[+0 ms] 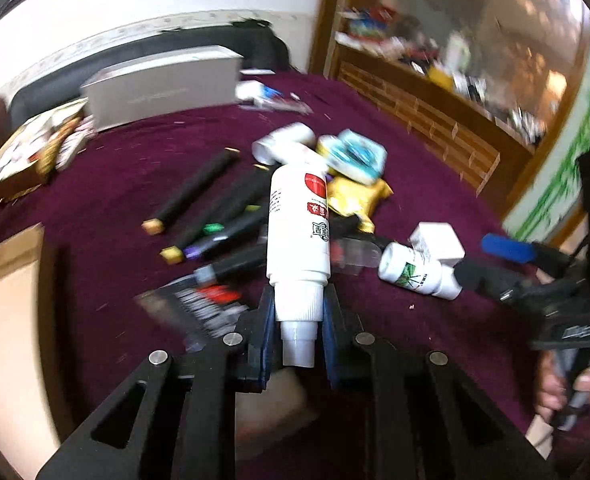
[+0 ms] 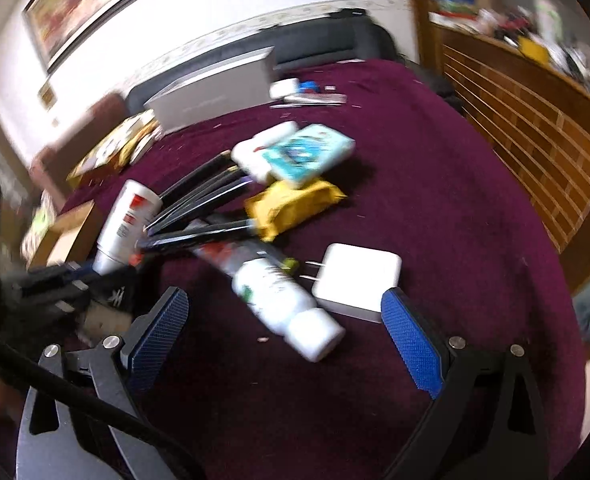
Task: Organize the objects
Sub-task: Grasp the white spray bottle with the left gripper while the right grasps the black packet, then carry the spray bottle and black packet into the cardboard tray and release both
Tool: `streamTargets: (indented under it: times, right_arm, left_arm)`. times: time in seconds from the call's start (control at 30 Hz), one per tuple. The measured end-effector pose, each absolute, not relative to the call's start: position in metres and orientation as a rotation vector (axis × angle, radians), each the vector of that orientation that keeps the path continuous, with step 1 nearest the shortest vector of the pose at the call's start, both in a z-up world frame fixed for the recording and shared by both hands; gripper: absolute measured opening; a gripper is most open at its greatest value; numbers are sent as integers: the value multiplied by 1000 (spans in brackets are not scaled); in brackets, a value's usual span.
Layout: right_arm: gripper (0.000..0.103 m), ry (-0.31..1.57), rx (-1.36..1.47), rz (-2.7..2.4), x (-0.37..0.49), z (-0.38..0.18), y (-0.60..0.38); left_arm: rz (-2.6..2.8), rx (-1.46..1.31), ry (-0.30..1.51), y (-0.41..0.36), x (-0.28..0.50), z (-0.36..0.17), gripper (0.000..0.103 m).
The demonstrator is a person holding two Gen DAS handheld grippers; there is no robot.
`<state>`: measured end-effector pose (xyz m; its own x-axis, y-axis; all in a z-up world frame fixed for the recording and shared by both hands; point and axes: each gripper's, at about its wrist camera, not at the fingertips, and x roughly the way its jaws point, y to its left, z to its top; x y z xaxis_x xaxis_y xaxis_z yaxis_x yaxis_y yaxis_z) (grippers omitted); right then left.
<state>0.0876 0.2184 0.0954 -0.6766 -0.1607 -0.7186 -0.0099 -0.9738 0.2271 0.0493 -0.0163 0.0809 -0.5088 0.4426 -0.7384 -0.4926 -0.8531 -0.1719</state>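
Note:
My left gripper [image 1: 298,312] is shut on the ribbed neck of a white bottle with a red label [image 1: 299,224], which sticks out forward over the pile. The same bottle [image 2: 129,216] shows at the left of the right wrist view. My right gripper [image 2: 283,296] stands wide open, and a small white bottle with a green plant label [image 2: 283,300] lies on the cloth between its fingers, untouched by the pads. From the left wrist view that small bottle [image 1: 415,272] lies just ahead of the right gripper [image 1: 473,256]. A white charger [image 2: 355,276] lies beside it.
On the dark red cloth [image 2: 435,208] lie several black markers [image 1: 199,196], a yellow packet [image 2: 295,204], a teal pack [image 2: 311,152] and another white bottle [image 1: 283,142]. A grey box [image 1: 167,88] stands at the back, a cardboard box [image 1: 7,280] at the left, and a wooden shelf [image 1: 435,112] at the right.

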Motion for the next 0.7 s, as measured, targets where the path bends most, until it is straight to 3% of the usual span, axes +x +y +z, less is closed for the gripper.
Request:
streamTargets:
  times: [0.4,0.63,0.67,0.7]
  right_arm:
    - [98,-80,1334,-2496,55,74,71]
    - [98,-94,1421,-2540,31,66,48]
    - [97,-83,1437,-2547,26,64,45]
    - [89,-67,1459,-2560,22,60,41]
  left_arm:
    - [2551,-1156,-141,-133,70,104,17]
    - [2591,-1156,-170,-159,76,98,17]
    - [2592,-1158,-184,-162,75,97,17]
    - [2593,-1158,-188,-166,76,96,17]
